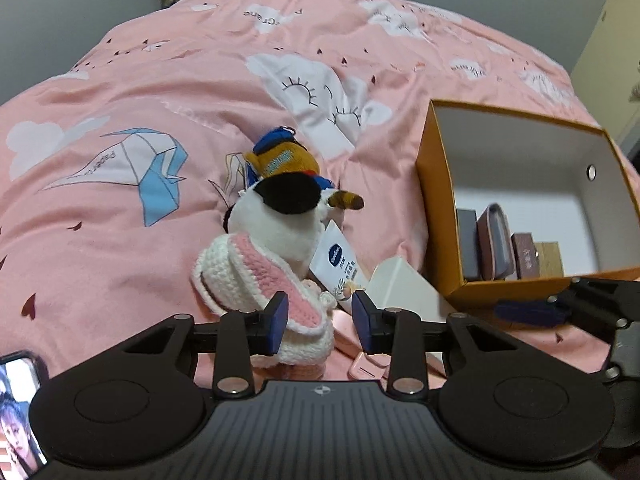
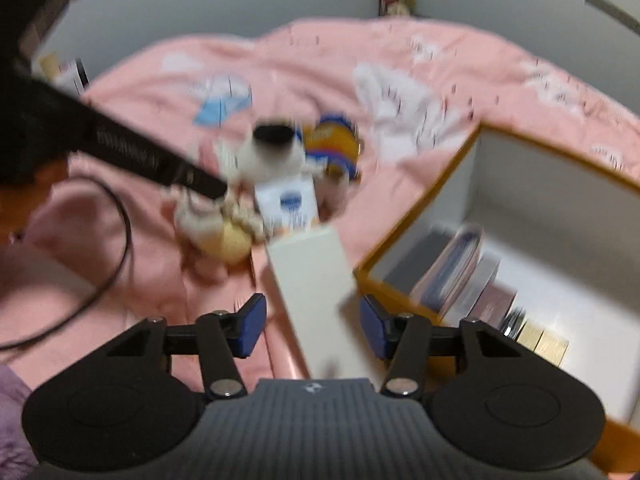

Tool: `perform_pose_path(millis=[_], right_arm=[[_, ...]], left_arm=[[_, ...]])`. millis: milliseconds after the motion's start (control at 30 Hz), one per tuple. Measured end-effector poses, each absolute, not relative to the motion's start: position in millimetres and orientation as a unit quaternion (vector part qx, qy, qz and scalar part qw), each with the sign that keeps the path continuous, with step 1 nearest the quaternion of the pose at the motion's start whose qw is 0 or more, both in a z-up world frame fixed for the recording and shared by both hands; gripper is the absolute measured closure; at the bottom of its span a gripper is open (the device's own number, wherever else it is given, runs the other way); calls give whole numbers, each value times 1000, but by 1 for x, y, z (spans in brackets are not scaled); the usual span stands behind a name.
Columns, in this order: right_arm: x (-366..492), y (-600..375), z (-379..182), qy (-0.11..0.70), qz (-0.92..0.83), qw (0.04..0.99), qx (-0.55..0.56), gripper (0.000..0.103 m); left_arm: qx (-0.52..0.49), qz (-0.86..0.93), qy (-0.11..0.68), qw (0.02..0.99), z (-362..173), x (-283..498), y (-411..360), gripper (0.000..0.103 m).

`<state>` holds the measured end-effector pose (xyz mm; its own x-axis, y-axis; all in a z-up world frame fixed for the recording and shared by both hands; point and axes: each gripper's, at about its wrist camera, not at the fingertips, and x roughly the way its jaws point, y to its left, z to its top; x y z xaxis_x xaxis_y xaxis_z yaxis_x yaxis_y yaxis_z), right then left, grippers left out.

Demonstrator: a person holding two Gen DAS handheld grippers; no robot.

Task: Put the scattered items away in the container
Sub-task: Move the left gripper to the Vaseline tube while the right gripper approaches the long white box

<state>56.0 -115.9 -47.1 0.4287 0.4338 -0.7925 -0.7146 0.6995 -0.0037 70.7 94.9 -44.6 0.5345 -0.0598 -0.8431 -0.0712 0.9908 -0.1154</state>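
On the pink bed quilt [image 1: 120,240], beside the open orange container [image 1: 436,200]: a white plush toy [image 1: 276,216] with a black cap and a pink-and-white crocheted wrap, upright, and touching it on the far side an orange-and-blue plush [image 1: 280,160]. Just beside the white toy, on the container's side, a white tube [image 1: 336,260] with a blue oval label, then a plain white box [image 1: 404,288] close against the container's near corner. Below these, flat on the quilt, a pink case [image 1: 360,364]. Inside the container, along its near wall, a row of small boxes [image 1: 520,256] standing on edge.

Left tongs [image 1: 320,320] released, pads on either side of the toy's crocheted wrap: left pad right at the yarn, right pad apart from it. Right tongs [image 2: 313,328] likewise released, straddling the near end of the white box with a gap at each pad; much blur in that view. At the lower left corner of the left wrist view, a phone [image 1: 20,400] with a lit screen.
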Motion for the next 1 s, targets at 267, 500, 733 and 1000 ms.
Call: perform_pose_path(millis=[267, 500, 733, 1000], right_arm=[[62, -116, -71, 445, 335, 811, -180, 47], [71, -122, -77, 459, 335, 807, -162, 43], [79, -122, -87, 471, 339, 799, -158, 41], [79, -123, -90, 476, 340, 796, -155, 40]], left_arm=[[-66, -12, 485, 872, -56, 92, 86, 57], [-72, 8, 511, 857, -77, 117, 87, 56], [-73, 8, 524, 848, -87, 135, 87, 55], [-76, -16, 530, 845, -87, 131, 84, 85]])
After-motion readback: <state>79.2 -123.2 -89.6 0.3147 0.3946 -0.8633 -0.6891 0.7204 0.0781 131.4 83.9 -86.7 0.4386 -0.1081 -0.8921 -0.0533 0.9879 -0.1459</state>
